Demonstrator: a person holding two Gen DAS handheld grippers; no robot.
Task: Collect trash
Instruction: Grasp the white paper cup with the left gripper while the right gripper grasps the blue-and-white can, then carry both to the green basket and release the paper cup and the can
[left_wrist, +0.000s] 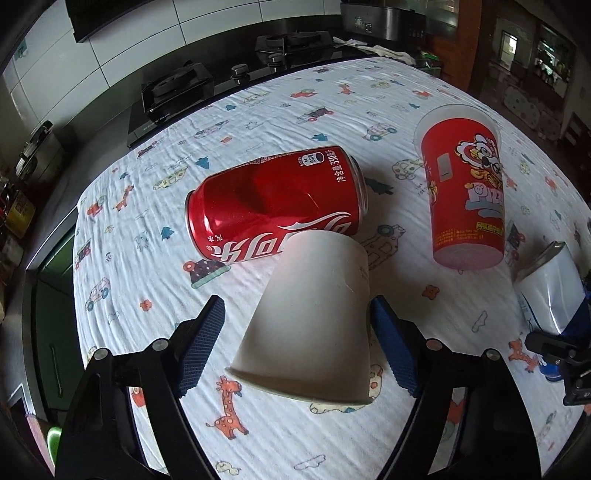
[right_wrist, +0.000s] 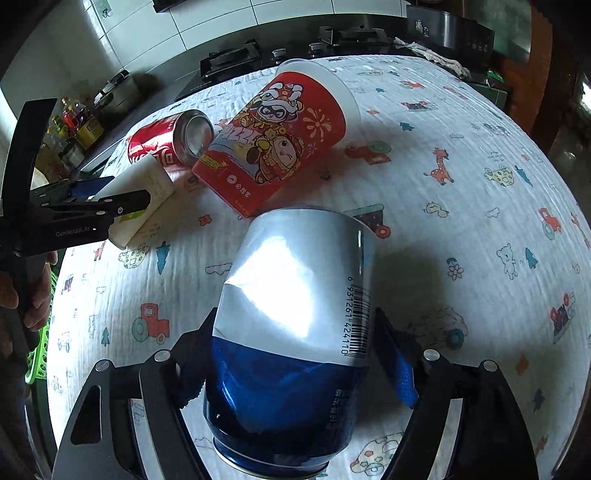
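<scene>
Four bits of trash on the patterned tablecloth (left_wrist: 155, 266): two cups, two cans. Far right, big red cup (left_wrist: 463, 192) on its side; middle, dented red can (left_wrist: 273, 206). Right gripper (right_wrist: 295, 350) clamped on blue-silver can (right_wrist: 295, 317). Left gripper (left_wrist: 295, 339) spread around white paper cup (left_wrist: 314, 317), not squeezing yet. Could easily crush the cup, or nudge that red can rolling.

**Camera Positions: Two Wrist Views**

Both views look forward and down along their fingers, close over the worktop (left_wrist: 295, 96), facing the stove (left_wrist: 173, 88). Both show the red can (left_wrist: 273, 206), red cup (left_wrist: 465, 192) and white cup (left_wrist: 310, 325); each shows the other hand-held gripper at its edge.
</scene>
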